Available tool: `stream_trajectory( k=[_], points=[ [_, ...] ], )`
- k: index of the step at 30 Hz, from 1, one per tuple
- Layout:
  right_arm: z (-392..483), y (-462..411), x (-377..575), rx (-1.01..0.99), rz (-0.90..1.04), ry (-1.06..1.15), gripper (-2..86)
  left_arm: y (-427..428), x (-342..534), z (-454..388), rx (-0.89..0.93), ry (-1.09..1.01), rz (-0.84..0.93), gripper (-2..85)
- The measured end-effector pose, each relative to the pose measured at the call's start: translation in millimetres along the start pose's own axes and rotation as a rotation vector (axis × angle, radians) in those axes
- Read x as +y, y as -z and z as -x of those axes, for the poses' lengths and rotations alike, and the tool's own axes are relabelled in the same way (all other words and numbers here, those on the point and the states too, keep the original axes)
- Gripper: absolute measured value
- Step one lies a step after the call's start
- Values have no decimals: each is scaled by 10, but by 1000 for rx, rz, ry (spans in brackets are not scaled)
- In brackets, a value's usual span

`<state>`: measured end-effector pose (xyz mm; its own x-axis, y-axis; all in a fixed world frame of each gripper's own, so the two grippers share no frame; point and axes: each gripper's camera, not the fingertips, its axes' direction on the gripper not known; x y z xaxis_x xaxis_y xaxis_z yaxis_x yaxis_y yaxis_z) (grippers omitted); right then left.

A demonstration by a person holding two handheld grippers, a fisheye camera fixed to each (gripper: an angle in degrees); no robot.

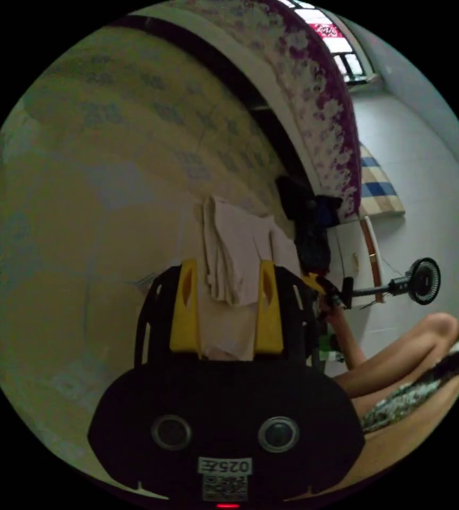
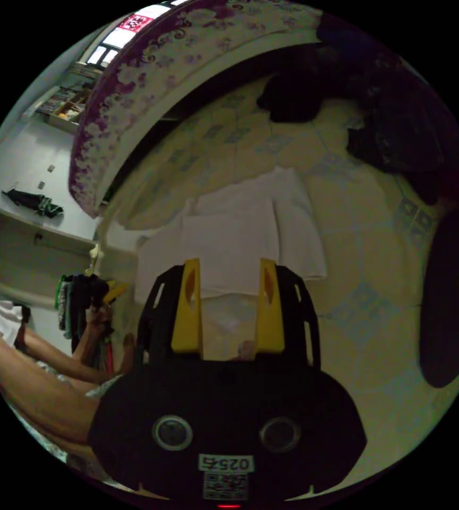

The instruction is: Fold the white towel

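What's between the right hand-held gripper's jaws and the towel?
Nothing but bare mat: in the right gripper view the open right hand-held gripper sits just short of the towel.

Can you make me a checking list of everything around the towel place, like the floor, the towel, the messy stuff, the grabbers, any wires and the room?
Surface: patterned yellow mat, towel lying on it.
Job's things: white towel, partly folded, layered edges showing.
Clutter: dark clothes piled at the mat's far side; a dark round object at the edge of the right gripper view.
Grippers: left gripper jaws apart, towel between them; right gripper jaws apart over the towel's near edge. Neither visibly pinches.
Cables: nothing seen.
Surroundings: bed with purple flowered cover, small fan, white tiled floor, a person's arm.
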<state>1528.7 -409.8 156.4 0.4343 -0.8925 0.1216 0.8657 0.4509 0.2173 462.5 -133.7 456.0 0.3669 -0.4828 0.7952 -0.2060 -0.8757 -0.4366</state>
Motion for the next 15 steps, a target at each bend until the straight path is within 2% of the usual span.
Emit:
stream_trajectory(
  k=[2, 4, 6, 8, 9, 10, 15],
  points=[
    [70, -257, -41, 74, -9, -25, 132, -189, -151, 13, -34, -17, 149, 108],
    [175, -439, -72, 221, -87, -88, 58, -290, -281, -9, 19, -12, 196, 55],
    [294, -524, -107, 320, -94, -129, 3, -296, -356, -51, -43, 3, 247, 29],
    [440, -625, -150, 243, -45, -48, -5, -195, -358, -81, -59, -16, 225, 9],
    [502, -720, -199, 47, 35, -22, -7, -107, -335, -100, -67, -44, 228, 5],
    [601, -691, -204, -40, 23, -17, -8, 26, -305, -139, -108, -74, 231, 2],
    [970, 51, -350, 170, -111, 117, -3, 1101, -84, -296, -420, -166, 118, -2]
  ],
)
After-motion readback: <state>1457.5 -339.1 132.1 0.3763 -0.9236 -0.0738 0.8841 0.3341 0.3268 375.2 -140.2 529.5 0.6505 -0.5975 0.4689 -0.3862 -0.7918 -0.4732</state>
